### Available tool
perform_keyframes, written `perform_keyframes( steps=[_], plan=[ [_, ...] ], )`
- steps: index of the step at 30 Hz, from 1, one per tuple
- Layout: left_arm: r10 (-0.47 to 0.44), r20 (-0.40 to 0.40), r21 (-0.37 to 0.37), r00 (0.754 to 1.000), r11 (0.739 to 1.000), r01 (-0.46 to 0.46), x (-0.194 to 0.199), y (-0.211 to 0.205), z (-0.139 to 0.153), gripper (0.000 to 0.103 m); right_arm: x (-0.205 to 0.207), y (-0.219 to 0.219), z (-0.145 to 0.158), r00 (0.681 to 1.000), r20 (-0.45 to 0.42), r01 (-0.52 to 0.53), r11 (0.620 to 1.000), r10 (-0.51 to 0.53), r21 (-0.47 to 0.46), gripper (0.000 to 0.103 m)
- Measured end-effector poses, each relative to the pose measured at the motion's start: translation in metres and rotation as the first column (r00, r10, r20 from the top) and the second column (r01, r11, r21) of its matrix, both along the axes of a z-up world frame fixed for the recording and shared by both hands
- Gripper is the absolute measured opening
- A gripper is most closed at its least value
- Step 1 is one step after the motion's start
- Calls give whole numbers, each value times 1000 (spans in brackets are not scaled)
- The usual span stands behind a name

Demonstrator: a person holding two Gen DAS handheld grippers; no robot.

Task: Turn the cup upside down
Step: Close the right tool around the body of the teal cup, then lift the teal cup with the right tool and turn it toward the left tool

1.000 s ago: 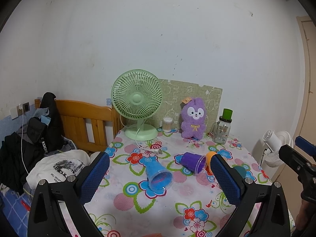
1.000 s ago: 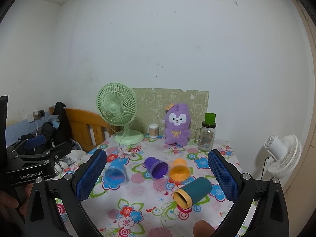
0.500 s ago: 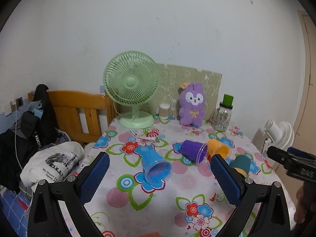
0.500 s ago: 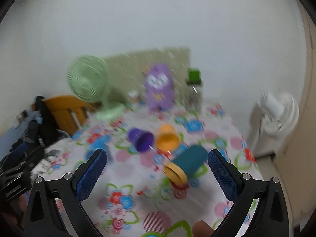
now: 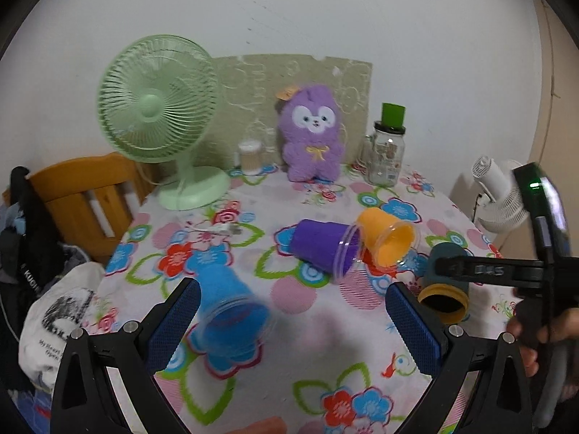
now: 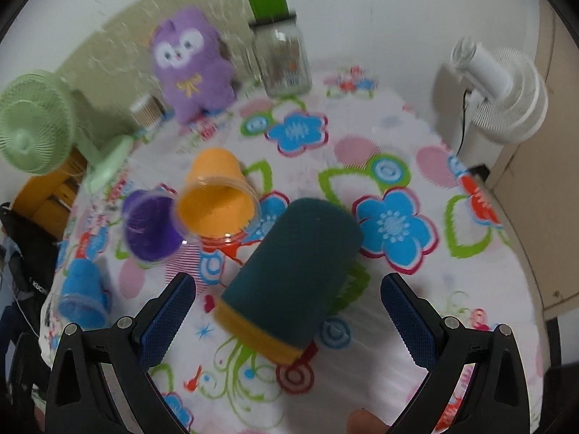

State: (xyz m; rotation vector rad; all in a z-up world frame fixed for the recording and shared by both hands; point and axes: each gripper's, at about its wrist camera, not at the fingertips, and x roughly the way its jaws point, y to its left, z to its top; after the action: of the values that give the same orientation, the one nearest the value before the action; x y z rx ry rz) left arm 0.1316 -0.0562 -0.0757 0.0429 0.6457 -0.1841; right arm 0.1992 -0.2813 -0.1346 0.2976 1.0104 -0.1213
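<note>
Several cups lie on their sides on the flowered tablecloth (image 5: 307,354). A blue cup (image 5: 231,311) lies just ahead of my open left gripper (image 5: 293,325), near its left finger. A purple cup (image 5: 322,244) and an orange cup (image 5: 387,238) lie side by side at the middle. A dark teal cup with a yellow rim (image 6: 293,275) lies between the fingers of my open right gripper (image 6: 287,322), untouched. The purple cup (image 6: 152,226), the orange cup (image 6: 215,195) and the blue cup (image 6: 83,294) also show in the right wrist view.
A green desk fan (image 5: 159,108), a purple plush toy (image 5: 313,133), a glass jar with a green lid (image 5: 387,148) and a small swab pot (image 5: 249,157) stand at the table's back. A wooden chair (image 5: 87,195) with clothes is left, a white fan (image 6: 506,94) right.
Both grippers have moved forward and down toward the table. The right gripper has closed in over the teal cup, the left toward the blue cup. Both stay open.
</note>
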Motion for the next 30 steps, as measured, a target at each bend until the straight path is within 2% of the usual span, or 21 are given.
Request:
perform_keyframes(
  steps=[6, 10, 13, 16, 23, 30],
  plan=[
    [-9, -23, 3, 1000, 1000, 9, 11, -4, -7, 103, 26, -14, -25, 996, -78, 45, 998, -42, 34, 103],
    [-7, -34, 1, 999, 1000, 7, 11, -1, -10, 103, 36, -10, -33, 996, -86, -9, 997, 15, 76, 83],
    [-12, -46, -19, 999, 1000, 11, 7, 1, -12, 103, 37, 0, -33, 995, -75, -58, 997, 61, 50, 78],
    [0, -42, -25, 999, 1000, -1, -4, 5, -11, 103, 32, 5, -30, 991, -54, -114, 989, 119, 97, 75],
    [59, -56, -81, 997, 995, -63, -30, 32, -10, 103, -2, 33, -9, 955, 20, -295, 934, 298, 199, 72],
    [127, -38, -124, 991, 984, -131, -65, 65, 1, 103, -41, 53, 28, 907, 92, -421, 869, 412, 260, 70]
  ],
)
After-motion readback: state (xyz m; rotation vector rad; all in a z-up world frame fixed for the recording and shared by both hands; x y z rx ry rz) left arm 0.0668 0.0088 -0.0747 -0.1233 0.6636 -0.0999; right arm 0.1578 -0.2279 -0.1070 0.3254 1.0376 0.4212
